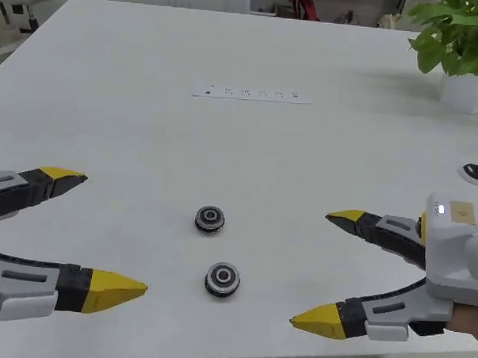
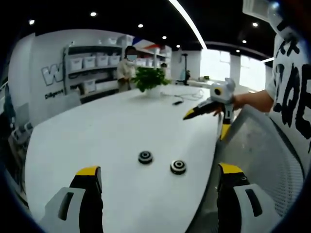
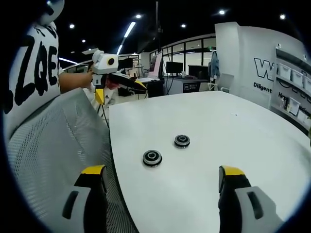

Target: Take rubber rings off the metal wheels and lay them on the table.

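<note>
I have my left gripper (image 1: 114, 231) with its jaws spread wide, holding nothing. My right gripper (image 1: 310, 268) is wide open too and touches nothing. Between them, near the front edge of the table (image 1: 147, 104), lie the far wheel (image 1: 210, 218) and the near wheel (image 1: 223, 278), a little apart. Lots of open table top lies behind them, up to a plant (image 1: 455, 38) at the far right corner.

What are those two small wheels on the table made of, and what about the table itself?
Far wheel and near wheel: each looks like a shiny, silvery metal hub inside a dark matte band, probably rubber, though they are too small to be sure. Table: a smooth white top with soft reflections, likely laminate or painted board, but the look leaves that open.
</note>
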Available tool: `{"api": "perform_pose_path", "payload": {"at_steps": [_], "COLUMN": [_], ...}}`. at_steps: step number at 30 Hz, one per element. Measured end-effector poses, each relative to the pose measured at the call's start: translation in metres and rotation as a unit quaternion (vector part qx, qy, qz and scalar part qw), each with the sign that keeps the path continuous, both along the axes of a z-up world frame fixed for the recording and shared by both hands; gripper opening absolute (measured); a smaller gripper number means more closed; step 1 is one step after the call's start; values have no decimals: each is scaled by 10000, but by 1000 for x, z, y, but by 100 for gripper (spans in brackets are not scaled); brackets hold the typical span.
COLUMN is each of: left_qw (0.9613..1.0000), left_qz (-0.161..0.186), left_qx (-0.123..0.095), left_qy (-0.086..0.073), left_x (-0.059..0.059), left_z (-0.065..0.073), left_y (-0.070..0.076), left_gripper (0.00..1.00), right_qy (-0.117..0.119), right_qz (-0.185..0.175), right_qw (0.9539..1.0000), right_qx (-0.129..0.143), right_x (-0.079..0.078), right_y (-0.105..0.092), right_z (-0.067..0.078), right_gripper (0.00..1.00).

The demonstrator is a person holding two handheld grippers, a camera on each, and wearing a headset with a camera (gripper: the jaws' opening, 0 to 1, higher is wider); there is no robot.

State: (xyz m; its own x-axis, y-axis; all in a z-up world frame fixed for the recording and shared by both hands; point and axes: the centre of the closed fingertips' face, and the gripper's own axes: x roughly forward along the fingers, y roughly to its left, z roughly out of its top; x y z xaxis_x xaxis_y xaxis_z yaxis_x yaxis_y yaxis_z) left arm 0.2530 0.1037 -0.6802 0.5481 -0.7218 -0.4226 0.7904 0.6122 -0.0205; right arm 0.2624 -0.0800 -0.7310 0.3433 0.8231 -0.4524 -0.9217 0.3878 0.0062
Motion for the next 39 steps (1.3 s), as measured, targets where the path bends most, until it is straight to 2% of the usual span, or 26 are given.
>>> {"api": "perform_pose_path", "payload": {"at_steps": [13,26,39], "left_qw": [9999,9997,9995], "left_qz": [-101,-199,-303], "left_qx": [84,105,22], "left_qy": [-11,24,60], "left_x": [4,-5,-3], "left_z": [-4,-8,-12], "left_y": [-1,-4,-8], "left_gripper": [100,100,100], "right_qy": [-11,-86,-207], "right_qz": [72,-5,169], "right_qw": [10000,9999,9996], "right_qx": [-7,127,50], "right_x": [2,3,5], "right_y": [8,7,17], "right_z": [-1,6,7], "right_gripper": [90,87,82]}}
